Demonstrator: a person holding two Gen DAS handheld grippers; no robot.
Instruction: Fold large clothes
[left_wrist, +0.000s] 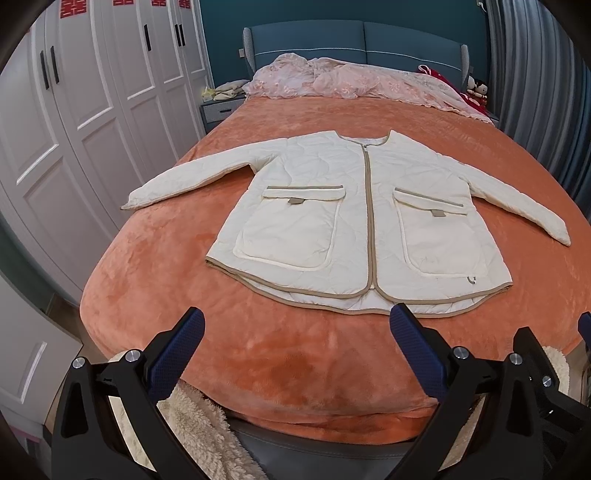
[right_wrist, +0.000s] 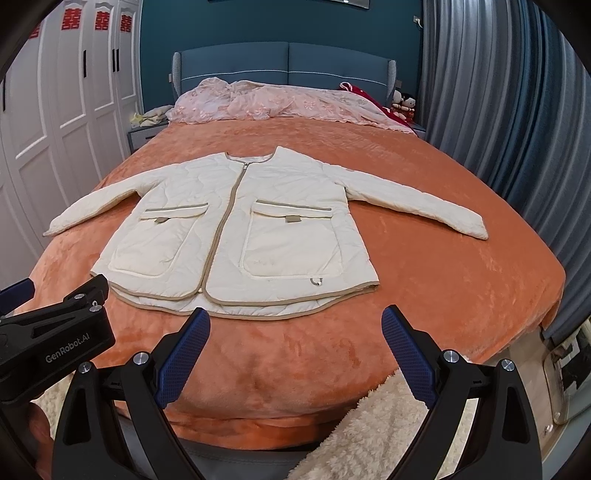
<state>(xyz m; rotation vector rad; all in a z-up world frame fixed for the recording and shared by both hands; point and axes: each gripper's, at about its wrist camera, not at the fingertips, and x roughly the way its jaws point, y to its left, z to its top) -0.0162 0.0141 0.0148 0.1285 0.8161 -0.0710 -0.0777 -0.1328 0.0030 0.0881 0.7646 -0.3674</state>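
One cream quilted jacket (left_wrist: 354, 218) is laid flat, zipped, at the centre of the frame on the orange bedspread (left_wrist: 295, 354), both sleeves spread outward. Two flap pockets are counted. The left gripper (left_wrist: 297, 325) and right gripper (right_wrist: 295, 325) are held spread apart, empty, at the lower edge.

Both wrist cameras sit low at the foot of the bed (left_wrist: 258, 369), facing its blue headboard (right_wrist: 288, 62). The left wrist view stands nearer the white wardrobe (left_wrist: 92, 110), the right wrist view nearer the grey curtain (right_wrist: 498, 110). Both share the bed top and the cream jacket (right_wrist: 240, 236).
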